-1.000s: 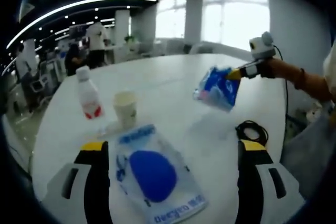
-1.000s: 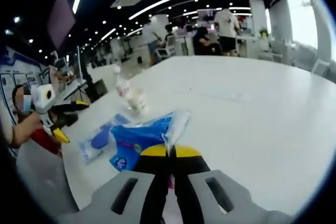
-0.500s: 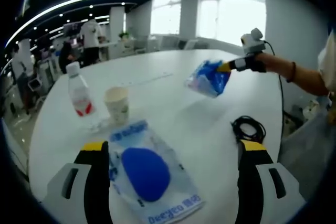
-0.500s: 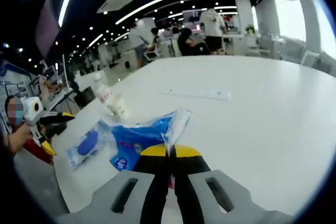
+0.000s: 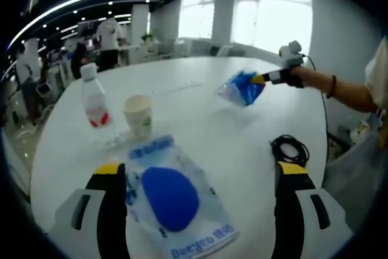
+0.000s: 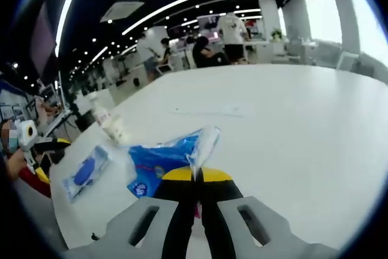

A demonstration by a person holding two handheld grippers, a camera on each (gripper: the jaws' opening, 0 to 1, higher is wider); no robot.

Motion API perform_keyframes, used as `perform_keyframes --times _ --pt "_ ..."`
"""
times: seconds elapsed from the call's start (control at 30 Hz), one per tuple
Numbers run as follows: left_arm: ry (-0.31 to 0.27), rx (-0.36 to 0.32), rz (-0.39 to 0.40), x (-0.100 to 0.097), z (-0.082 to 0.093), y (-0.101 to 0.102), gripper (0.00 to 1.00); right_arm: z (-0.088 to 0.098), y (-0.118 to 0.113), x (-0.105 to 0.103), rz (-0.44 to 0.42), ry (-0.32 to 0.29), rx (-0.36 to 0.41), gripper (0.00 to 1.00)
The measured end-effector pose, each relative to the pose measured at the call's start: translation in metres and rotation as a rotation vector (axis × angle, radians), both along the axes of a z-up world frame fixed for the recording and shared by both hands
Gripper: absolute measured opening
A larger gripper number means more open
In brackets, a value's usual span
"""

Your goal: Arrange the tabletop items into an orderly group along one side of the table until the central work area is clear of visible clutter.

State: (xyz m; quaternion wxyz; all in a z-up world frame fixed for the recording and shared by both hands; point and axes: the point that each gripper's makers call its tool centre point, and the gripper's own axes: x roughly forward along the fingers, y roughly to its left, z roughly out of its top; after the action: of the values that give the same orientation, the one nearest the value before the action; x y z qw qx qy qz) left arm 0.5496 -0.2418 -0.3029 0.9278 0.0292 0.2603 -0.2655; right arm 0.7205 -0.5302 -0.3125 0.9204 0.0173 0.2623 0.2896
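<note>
Left gripper view: left gripper (image 5: 197,174) with yellow-tipped jaws spread wide, gripping nothing, held low over the round white table (image 5: 200,104). Between the jaws, flat on the tabletop, a clear plastic pouch with a dark blue oval inside and blue printing (image 5: 173,201); whether either jaw touches it cannot be told. Just beyond the pouch, upright, a pale paper cup (image 5: 139,115), and beside that a clear plastic bottle with a white cap and a red-and-white label (image 5: 94,98), also upright. Near the table edge, next to the pouch, a coiled black cable (image 5: 290,150). Further across, lifted clear of the surface, a crumpled blue-and-clear plastic bag (image 5: 241,88), pinched at one end by the right gripper (image 5: 259,79) in a person's hand (image 5: 295,77) with a dark band on the wrist.

Right gripper view: right gripper (image 6: 196,175) with jaws closed tight on the edge of the crumpled bag (image 6: 167,157), which hangs forward over the table (image 6: 291,119). Well apart, lying flat near the table edge, the flat pouch (image 6: 86,171), with the bottle (image 6: 102,113) and cup (image 6: 115,131) standing close together beyond it. Left gripper (image 6: 37,156) visible at the table's edge; opening hard to judge from here
</note>
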Motion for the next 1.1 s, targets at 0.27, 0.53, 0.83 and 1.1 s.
perform_keyframes --times 0.27,0.53,0.83,1.1 --pt "-0.025 -0.034 0.047 0.006 0.008 0.011 0.99 -0.008 -0.017 0.014 -0.078 0.024 0.088 0.02" --pt "-0.028 -0.034 0.073 0.008 0.008 0.020 0.99 -0.027 -0.026 0.025 -0.111 0.050 0.054 0.02" --pt "-0.030 -0.036 0.104 0.009 0.009 0.031 0.99 -0.037 -0.030 0.033 -0.129 0.062 0.068 0.02" --pt "-0.020 -0.044 0.098 0.008 0.005 0.029 0.97 -0.053 -0.037 0.041 -0.150 0.069 0.029 0.02"
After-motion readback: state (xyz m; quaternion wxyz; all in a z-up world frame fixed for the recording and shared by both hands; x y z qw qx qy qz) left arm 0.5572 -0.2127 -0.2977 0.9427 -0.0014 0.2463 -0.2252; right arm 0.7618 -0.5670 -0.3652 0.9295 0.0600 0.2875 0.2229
